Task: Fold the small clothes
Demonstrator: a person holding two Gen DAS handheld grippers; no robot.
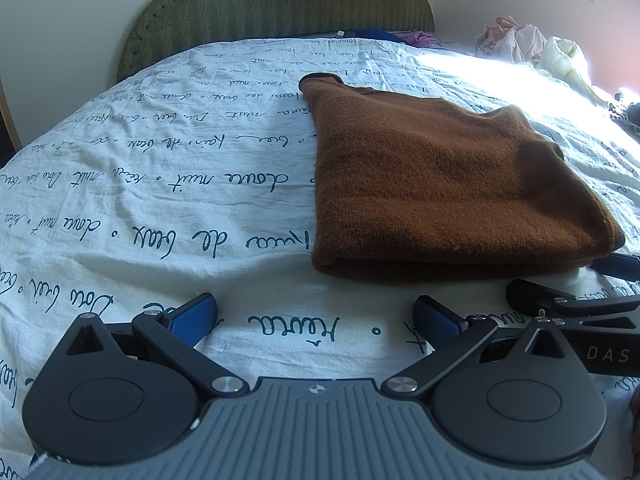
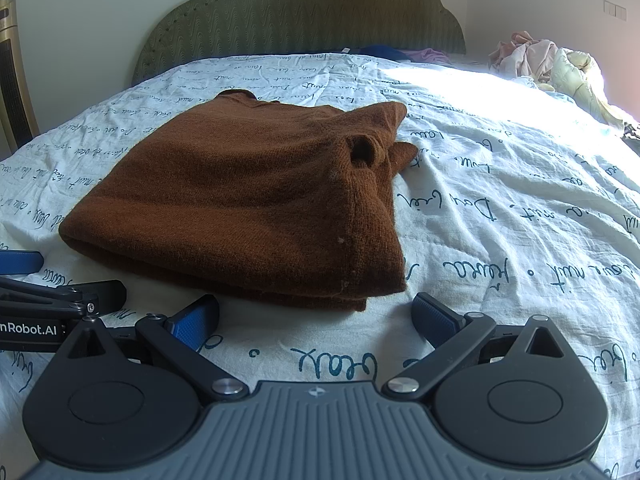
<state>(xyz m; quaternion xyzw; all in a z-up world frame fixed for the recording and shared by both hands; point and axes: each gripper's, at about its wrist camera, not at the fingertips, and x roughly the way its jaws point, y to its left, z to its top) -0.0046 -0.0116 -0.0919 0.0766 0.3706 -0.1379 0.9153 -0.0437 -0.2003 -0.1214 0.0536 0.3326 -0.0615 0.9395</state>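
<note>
A brown knit sweater [image 1: 440,184] lies folded into a thick rectangle on the bed; it also shows in the right wrist view [image 2: 248,196], with a sleeve cuff on its right side. My left gripper [image 1: 316,320] is open and empty, just in front of the sweater's near left corner. My right gripper [image 2: 316,320] is open and empty, just in front of the sweater's near right corner. Each gripper shows at the edge of the other's view: the right one [image 1: 580,288] and the left one [image 2: 52,280].
The bed has a white cover [image 1: 160,200] with dark handwriting print. A green padded headboard [image 2: 300,12] stands at the back. A heap of pale clothes [image 2: 552,64] lies at the far right. Dark blue and purple items [image 2: 400,53] lie by the headboard.
</note>
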